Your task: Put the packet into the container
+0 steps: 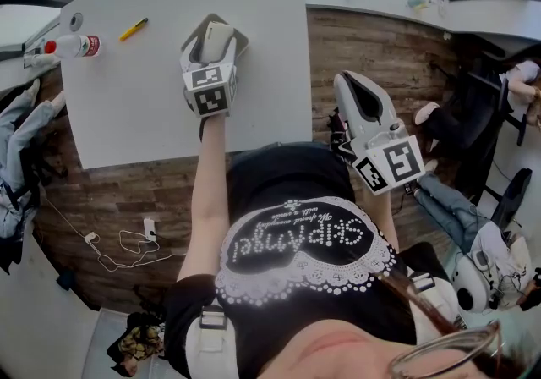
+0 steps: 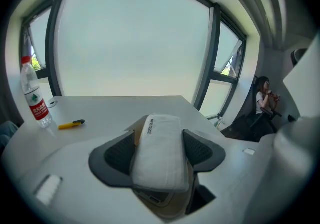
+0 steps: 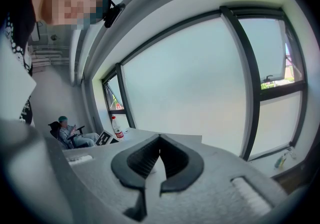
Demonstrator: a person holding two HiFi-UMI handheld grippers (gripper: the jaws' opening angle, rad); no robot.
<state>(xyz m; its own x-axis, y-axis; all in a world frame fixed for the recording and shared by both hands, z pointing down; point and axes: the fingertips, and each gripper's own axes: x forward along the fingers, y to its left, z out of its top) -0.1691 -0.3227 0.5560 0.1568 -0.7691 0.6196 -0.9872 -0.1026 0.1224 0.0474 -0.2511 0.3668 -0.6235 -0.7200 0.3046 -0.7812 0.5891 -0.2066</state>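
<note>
Jaws of the left gripper (image 2: pixel 159 134) stand wide apart with the white packet (image 2: pixel 157 155) lying lengthwise between them; I cannot see the pads squeezing its sides. Under the packet I make out the tan rim of a container (image 2: pixel 166 206), though how far in the packet sits I cannot tell. On the right gripper (image 3: pixel 160 138) the jaws meet at their tips with nothing between them.

Around the work, a water bottle (image 1: pixel 78 46) lies by the desk's (image 1: pixel 127 115) far left corner, a yellow pen (image 1: pixel 133 29) just beside it, both well clear. White cables (image 1: pixel 127 246) trail on the wooden floor.

My left forearm reaches straight over the near edge. The right gripper hangs off the right edge, above the floor.
</note>
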